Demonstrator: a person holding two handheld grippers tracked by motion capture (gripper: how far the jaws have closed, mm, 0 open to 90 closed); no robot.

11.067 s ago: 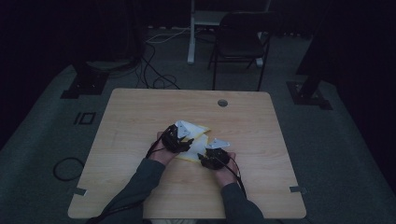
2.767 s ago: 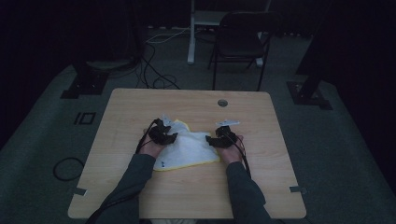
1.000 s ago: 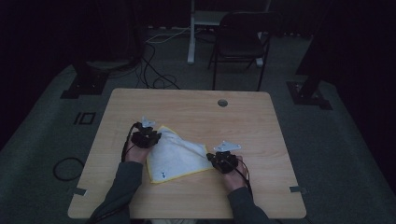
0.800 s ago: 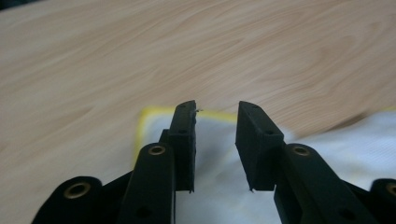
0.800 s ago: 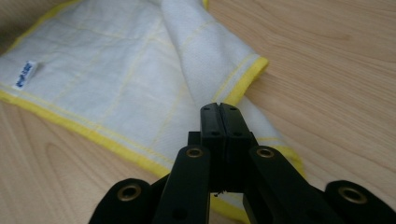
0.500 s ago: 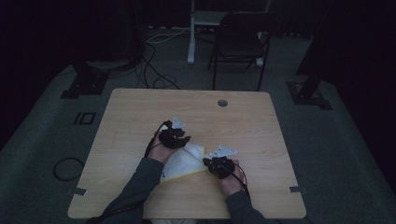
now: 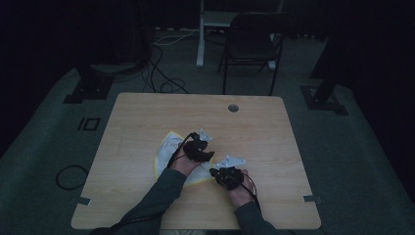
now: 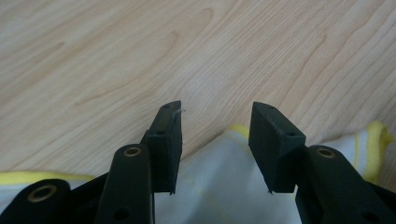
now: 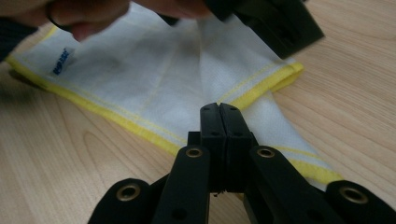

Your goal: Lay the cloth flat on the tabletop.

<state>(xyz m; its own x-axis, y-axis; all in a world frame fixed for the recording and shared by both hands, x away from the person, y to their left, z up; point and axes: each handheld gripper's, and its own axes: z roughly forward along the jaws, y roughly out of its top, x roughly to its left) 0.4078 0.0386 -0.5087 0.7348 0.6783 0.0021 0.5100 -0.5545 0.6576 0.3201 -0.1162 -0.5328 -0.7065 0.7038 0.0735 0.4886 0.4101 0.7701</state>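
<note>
From the high view I see the white cloth (image 7: 169, 149) is now more folded than before, under the left gripper (image 7: 201, 142) at mid table (image 7: 147, 112). In the left gripper view, jaws stand apart over its corner. In the right gripper view, the right gripper (image 9: 219, 112) pinches its yellow edge.

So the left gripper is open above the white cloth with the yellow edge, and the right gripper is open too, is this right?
Not quite. The right gripper is shut, as the right gripper view shows. The left gripper is indeed open above the white cloth with the yellow edge.
</note>
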